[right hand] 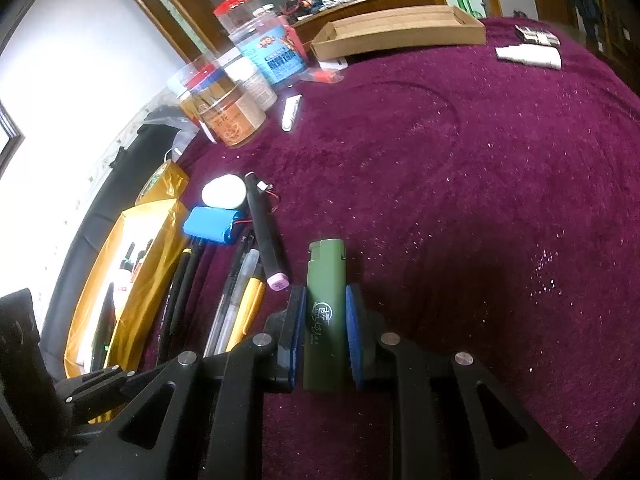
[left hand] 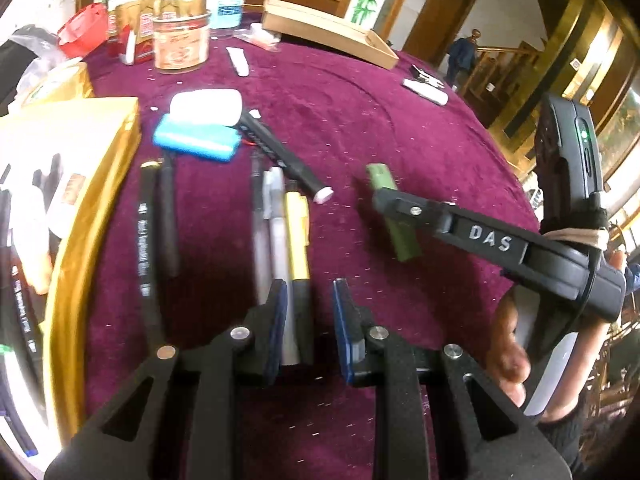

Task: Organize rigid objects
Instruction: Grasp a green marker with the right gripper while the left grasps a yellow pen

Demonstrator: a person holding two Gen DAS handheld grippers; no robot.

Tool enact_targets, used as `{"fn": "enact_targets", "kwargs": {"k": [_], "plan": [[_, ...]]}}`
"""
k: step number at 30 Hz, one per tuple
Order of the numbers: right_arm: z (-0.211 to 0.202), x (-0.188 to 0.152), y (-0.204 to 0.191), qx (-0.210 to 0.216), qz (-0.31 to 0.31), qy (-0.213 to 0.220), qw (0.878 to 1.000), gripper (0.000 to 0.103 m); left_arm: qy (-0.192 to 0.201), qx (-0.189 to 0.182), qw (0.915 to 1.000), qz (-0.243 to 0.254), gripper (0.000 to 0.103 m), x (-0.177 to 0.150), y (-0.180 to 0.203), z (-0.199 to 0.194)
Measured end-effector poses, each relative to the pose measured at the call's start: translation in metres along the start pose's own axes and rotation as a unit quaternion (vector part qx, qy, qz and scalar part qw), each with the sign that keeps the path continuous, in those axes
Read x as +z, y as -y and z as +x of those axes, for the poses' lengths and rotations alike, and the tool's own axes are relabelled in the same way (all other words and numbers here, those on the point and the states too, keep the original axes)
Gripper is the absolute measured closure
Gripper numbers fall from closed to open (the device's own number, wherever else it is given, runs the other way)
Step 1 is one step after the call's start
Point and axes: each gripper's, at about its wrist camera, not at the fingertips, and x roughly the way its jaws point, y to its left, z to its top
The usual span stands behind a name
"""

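Observation:
A green lighter (right hand: 325, 320) sits between the pads of my right gripper (right hand: 325, 328), which is shut on it just above the purple cloth; it also shows in the left wrist view (left hand: 394, 216). My left gripper (left hand: 310, 320) is open over the near ends of a yellow pen (left hand: 298, 236) and a clear pen (left hand: 276, 232), holding nothing. Two black pens (left hand: 154, 224) lie to the left. A black marker with a pink end (left hand: 286, 158), a blue battery pack (left hand: 196, 140) and a white case (left hand: 206, 106) lie farther back.
A gold box (left hand: 92, 184) holding pens stands at the left. Plastic jars (left hand: 182, 28) and a cardboard tray (left hand: 332, 34) stand at the back. A white tube (left hand: 238, 62) and small white items (left hand: 426, 90) lie on the purple tablecloth (left hand: 360, 120).

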Motion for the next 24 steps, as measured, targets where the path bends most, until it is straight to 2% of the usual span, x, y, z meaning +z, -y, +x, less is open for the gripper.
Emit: {"fn": "enact_targets", "kwargs": {"k": [2, 7, 13, 16, 17, 22, 24], "plan": [[-0.002, 0.001, 0.002, 0.012, 0.009, 0.000, 1.000, 0.086, 0.005, 0.001, 1.0000, -0.006, 0.083, -0.002, -0.006, -0.004], [-0.002, 0.000, 0.001, 0.010, 0.009, 0.001, 1.000, 0.086, 0.001, -0.003, 1.0000, 0.000, 0.083, -0.009, -0.005, -0.008], [-0.002, 0.001, 0.001, 0.007, 0.007, 0.004, 1.000, 0.086, 0.001, -0.010, 0.9997, 0.023, 0.083, 0.003, 0.011, 0.002], [0.000, 0.001, 0.002, 0.006, 0.011, 0.001, 1.000, 0.086, -0.013, -0.013, 0.9991, 0.038, 0.083, 0.008, 0.018, 0.015], [-0.001, 0.001, 0.001, 0.006, 0.009, 0.002, 1.000, 0.086, -0.025, -0.007, 0.9990, 0.037, 0.084, 0.010, 0.018, 0.024], [-0.002, 0.001, 0.003, 0.006, 0.012, 0.005, 1.000, 0.086, -0.022, 0.027, 0.9990, 0.030, 0.084, 0.016, 0.016, 0.029], [-0.004, 0.001, 0.003, 0.008, 0.014, 0.008, 1.000, 0.086, -0.033, 0.023, 0.9992, 0.008, 0.084, 0.019, 0.009, 0.037]]}}
